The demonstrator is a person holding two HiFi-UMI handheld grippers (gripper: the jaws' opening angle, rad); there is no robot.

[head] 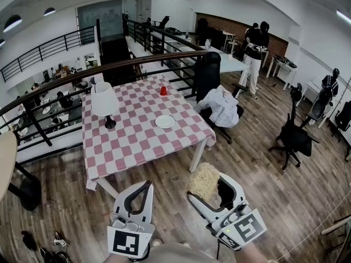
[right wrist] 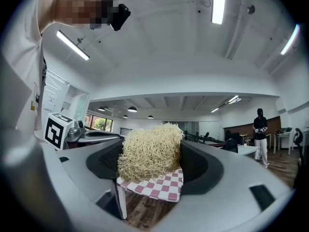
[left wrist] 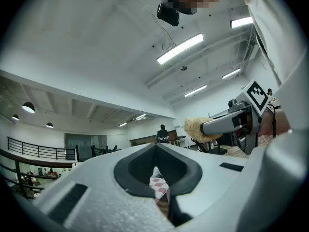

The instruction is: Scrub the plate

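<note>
A small white plate lies on a table with a red-and-white checked cloth, well ahead of both grippers. My right gripper is shut on a straw-coloured fibre scrubber, held over the wooden floor short of the table's near corner. In the right gripper view the scrubber fills the gap between the jaws, with the table corner behind it. My left gripper hangs beside it, shut with nothing in it. The left gripper view shows the right gripper and scrubber to its right.
On the table stand a white lamp at the left and a red cup at the far side. An office chair draped with a white garment stands by the table's right edge. Another black chair is further right. A railing runs behind the table.
</note>
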